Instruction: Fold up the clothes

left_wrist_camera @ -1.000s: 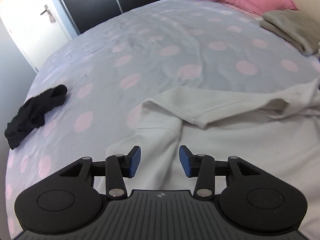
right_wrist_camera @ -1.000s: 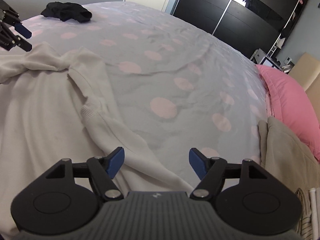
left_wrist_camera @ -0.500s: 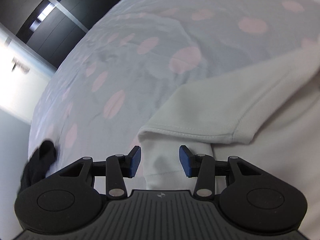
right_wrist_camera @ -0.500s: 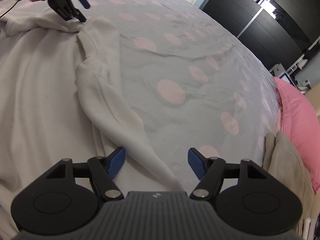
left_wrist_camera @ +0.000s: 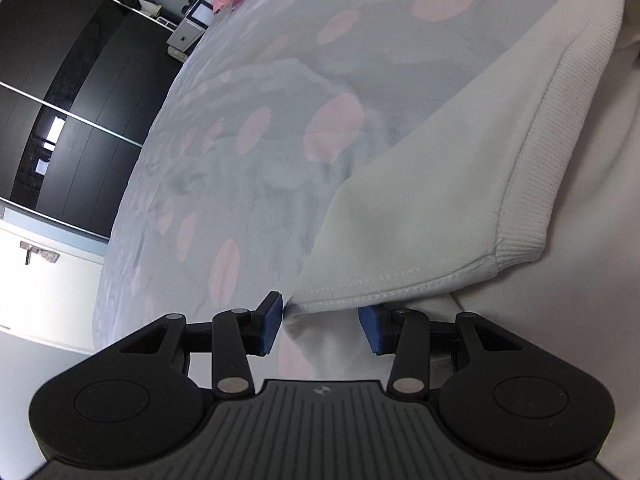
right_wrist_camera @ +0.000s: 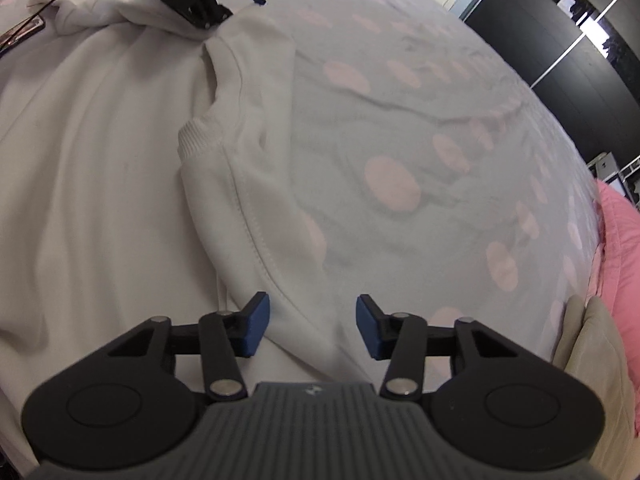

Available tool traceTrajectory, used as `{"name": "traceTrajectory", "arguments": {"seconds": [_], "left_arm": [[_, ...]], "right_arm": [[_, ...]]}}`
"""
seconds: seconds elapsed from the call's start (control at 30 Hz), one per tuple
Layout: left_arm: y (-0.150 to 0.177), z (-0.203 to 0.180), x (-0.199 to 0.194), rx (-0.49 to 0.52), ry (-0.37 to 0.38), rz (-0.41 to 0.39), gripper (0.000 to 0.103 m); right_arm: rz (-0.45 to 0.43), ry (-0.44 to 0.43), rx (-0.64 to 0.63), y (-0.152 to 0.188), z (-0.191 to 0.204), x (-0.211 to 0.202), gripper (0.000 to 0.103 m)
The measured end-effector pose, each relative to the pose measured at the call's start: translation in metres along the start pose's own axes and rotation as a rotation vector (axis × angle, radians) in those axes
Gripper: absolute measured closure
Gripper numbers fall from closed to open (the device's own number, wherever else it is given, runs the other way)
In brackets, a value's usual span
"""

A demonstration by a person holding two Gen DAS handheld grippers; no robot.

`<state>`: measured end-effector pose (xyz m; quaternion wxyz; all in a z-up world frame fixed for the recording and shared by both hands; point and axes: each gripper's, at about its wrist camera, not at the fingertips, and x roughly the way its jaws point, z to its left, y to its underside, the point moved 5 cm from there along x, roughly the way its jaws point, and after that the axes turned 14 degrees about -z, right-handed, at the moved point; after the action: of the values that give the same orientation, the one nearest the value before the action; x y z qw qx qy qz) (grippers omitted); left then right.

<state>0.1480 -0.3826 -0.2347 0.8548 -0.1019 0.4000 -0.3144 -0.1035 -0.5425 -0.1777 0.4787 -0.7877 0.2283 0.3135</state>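
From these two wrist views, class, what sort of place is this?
Most likely a bedroom: a white sweatshirt lies on a bed with a grey, pink-dotted sheet, a pink pillow sits at its edge, and a black sliding-door wardrobe stands beside a white door.

A home bedroom: polka-dot bed (right_wrist_camera: 460, 128), pink pillow (right_wrist_camera: 616, 248), dark wardrobe (left_wrist_camera: 68, 120)

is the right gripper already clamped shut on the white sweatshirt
No, the right gripper is open: its blue fingers stand wide apart over the white sweatshirt edge.
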Motion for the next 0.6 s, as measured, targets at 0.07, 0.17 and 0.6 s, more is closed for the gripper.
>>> {"name": "traceTrajectory", "arguments": {"seconds": [0.07, 0.17, 0.6], "left_arm": [[-0.001, 0.000, 0.002, 0.013, 0.004, -0.012, 0.063], [-0.004, -0.004, 0.004, 0.069, 0.008, -0.037, 0.064], [-0.012, -0.008, 0.012, 0.153, 0.037, -0.061, 0.098]], "right_arm": [[0.015, -0.009, -0.006, 0.005, 0.001, 0.002, 0.053], [0.036, -0.028, -0.012, 0.012, 0.004, 0.005, 0.055], [0.037, 0.004, -0.013, 0.016, -0.001, -0.002, 0.096]]}}
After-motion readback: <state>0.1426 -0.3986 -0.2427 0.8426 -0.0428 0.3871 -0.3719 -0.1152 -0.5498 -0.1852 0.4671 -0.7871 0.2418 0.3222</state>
